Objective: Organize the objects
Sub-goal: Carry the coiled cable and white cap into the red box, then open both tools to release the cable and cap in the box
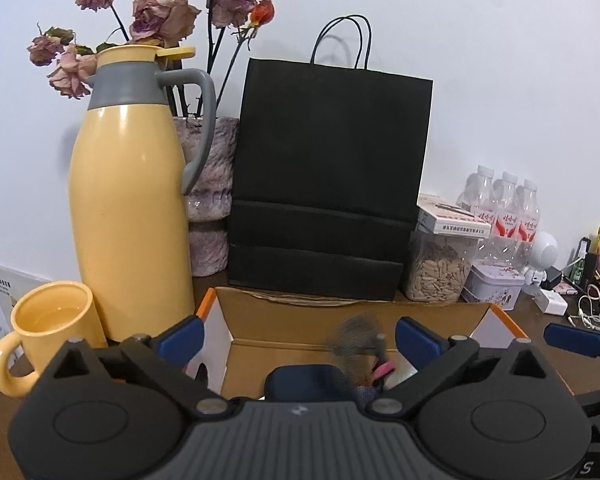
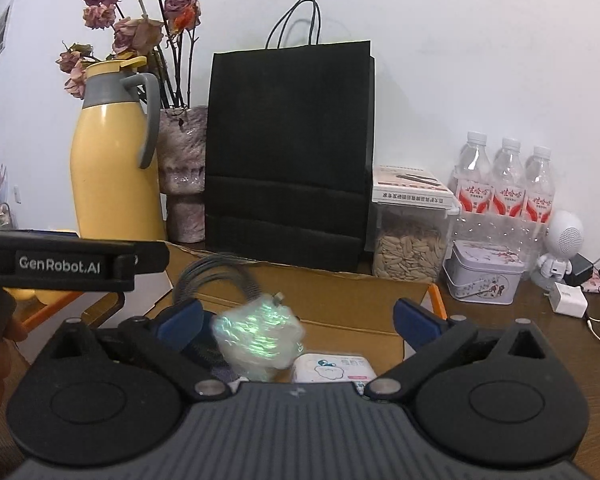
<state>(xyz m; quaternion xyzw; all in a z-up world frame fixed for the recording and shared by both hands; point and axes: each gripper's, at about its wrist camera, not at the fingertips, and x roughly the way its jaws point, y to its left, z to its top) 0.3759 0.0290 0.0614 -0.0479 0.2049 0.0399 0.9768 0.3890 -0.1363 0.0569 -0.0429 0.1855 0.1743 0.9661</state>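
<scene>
Iridescent, crinkly film wraps a small packet (image 2: 260, 340), blurred in mid-air over the cardboard box (image 2: 340, 292), between the right gripper (image 2: 300, 316)'s wide-apart jaws and untouched. It looks light, soft and slippery; pinch its bunched middle. The left gripper (image 1: 300, 334) also gapes, holding nothing.

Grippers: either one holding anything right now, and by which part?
Nothing is held. The left gripper and right gripper both stand wide open over the cardboard box. A blurred grey item and an iridescent pouch sit between the jaws, ungripped.
</scene>
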